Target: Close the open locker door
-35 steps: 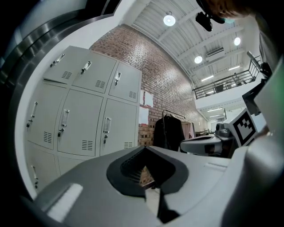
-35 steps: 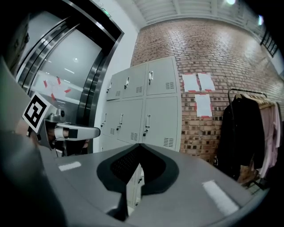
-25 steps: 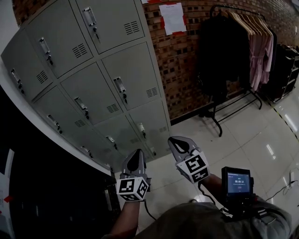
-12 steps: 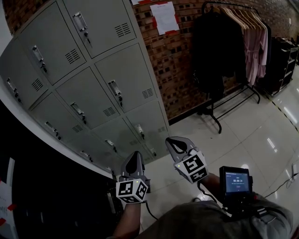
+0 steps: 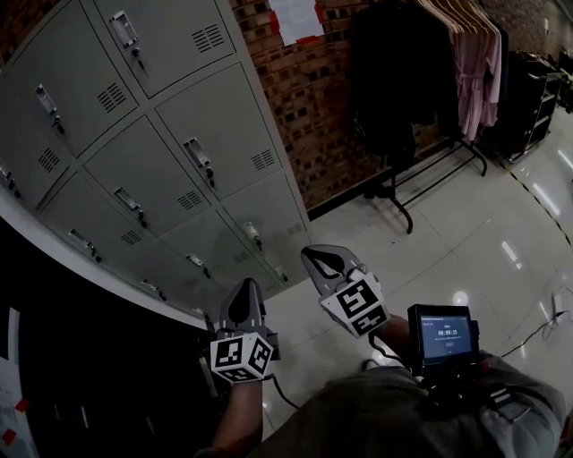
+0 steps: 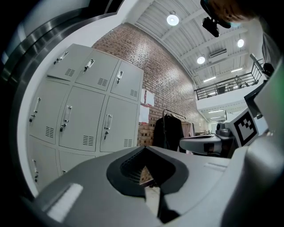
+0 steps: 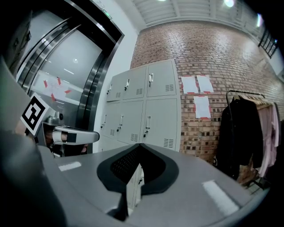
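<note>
A bank of grey lockers [image 5: 179,152] stands against the brick wall; every door I see sits flush, each with a small handle and vent. No open door shows in any view. My left gripper [image 5: 243,290] is shut and empty, low in front of the bottom lockers and well short of them. My right gripper [image 5: 315,256] is beside it, also shut with nothing held. In the left gripper view the closed jaws [image 6: 144,150] point past the lockers [image 6: 88,115]. In the right gripper view the closed jaws [image 7: 140,146] point at the lockers [image 7: 142,111].
A clothes rack [image 5: 421,72] with a dark coat and pink garments stands right of the lockers. Paper sheets [image 5: 295,18] hang on the brick wall [image 5: 313,116]. A dark doorway [image 5: 89,376] lies at the left. A small screen [image 5: 440,335] sits on the right forearm.
The head view has swung right, so lockers and rack slid left and up. Both grippers drifted slightly left and down in the picture. Their jaws stayed shut.
</note>
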`<state>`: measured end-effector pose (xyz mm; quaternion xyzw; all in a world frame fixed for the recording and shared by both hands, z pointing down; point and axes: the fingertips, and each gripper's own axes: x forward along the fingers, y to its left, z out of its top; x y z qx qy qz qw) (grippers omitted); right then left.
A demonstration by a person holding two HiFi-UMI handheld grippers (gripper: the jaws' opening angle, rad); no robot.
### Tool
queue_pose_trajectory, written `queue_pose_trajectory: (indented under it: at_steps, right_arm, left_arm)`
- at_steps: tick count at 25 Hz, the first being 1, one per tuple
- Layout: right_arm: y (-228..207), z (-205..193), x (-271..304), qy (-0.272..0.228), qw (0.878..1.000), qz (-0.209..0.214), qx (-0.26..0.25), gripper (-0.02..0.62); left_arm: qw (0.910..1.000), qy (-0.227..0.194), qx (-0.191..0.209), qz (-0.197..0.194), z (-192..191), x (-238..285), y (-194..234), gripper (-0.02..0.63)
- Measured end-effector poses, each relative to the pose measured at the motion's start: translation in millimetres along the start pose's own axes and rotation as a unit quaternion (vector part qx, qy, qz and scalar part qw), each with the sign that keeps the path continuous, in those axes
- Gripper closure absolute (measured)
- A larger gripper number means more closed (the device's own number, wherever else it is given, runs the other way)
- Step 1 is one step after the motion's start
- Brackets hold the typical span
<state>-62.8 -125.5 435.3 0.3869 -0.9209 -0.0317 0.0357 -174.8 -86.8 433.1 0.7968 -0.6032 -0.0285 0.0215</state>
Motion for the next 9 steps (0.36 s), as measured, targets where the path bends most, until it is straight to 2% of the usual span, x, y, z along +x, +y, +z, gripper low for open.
queue_pose_trajectory:
  at_steps: [9]
  right_arm:
    - [-5.5,-5.1,-6.1,0.001,1.000,0.002,0.000,0.591]
  left_arm:
    - [1.0000,0.004,-0.001,0.004,-5.4,2.3,-6.9,0.607]
